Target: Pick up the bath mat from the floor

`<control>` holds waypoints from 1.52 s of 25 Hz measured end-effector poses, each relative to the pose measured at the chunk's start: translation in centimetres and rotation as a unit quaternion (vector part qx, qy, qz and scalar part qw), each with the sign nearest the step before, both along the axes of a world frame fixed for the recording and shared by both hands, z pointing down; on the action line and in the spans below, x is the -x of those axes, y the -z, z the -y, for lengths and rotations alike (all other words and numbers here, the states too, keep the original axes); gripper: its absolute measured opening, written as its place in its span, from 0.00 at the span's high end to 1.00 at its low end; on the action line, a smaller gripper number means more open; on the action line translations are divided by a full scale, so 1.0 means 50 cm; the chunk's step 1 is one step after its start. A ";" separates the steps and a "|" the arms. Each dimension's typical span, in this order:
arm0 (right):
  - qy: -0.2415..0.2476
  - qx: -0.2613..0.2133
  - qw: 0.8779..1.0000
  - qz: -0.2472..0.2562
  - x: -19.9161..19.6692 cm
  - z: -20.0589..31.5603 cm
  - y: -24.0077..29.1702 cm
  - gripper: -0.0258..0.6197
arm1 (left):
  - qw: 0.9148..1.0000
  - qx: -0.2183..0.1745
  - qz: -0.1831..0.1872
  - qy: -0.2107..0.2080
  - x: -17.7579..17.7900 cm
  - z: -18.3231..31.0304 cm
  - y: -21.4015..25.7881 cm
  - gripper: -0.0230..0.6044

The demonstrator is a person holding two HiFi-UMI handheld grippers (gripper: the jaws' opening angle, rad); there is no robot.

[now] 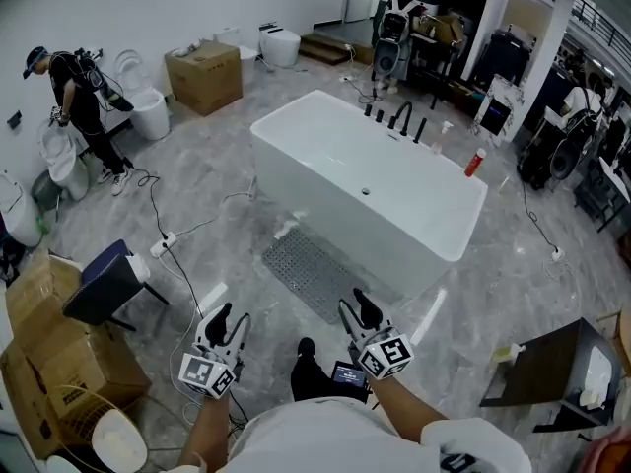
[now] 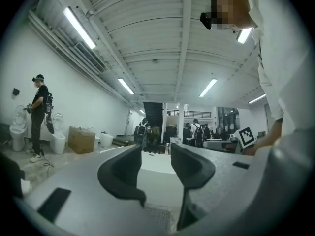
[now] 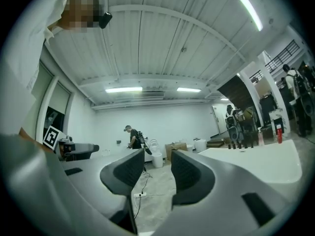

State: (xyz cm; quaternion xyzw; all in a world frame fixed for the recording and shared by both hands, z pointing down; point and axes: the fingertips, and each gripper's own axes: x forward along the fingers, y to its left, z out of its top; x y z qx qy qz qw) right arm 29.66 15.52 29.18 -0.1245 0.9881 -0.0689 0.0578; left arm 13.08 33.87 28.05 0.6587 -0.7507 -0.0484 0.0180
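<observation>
Grey perforated bath mat is laid flat on the grey veined floor beside a white rectangular bathtub; left gripper and right gripper jaws are held apart, empty.

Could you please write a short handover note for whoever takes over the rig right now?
Left gripper: jaws apart, nothing between them.
Right gripper: jaws apart, empty.
Bath mat: grey, lying flat on the floor beside the white bathtub, just ahead of both grippers, neither touching it.
Done: nothing yet; the mat is not gripped.
Left: lower a gripper to the mat's near edge, close on it and lift it off the floor.
</observation>
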 end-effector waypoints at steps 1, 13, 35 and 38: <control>0.000 0.004 1.000 0.003 0.028 0.022 -0.003 0.68 | 1.000 0.003 0.000 -0.001 0.023 0.022 -0.001 0.67; 0.006 0.027 0.999 0.016 0.357 0.323 -0.014 0.68 | 0.999 0.026 -0.006 -0.030 0.355 0.346 0.028 0.67; -0.320 0.113 0.940 -0.035 0.474 0.593 -0.196 0.68 | 0.946 0.093 -0.048 -0.307 0.741 0.898 -0.181 0.67; -0.352 0.179 0.919 -0.020 0.498 0.598 -0.250 0.68 | 0.932 0.115 -0.051 -0.339 0.795 0.945 -0.230 0.67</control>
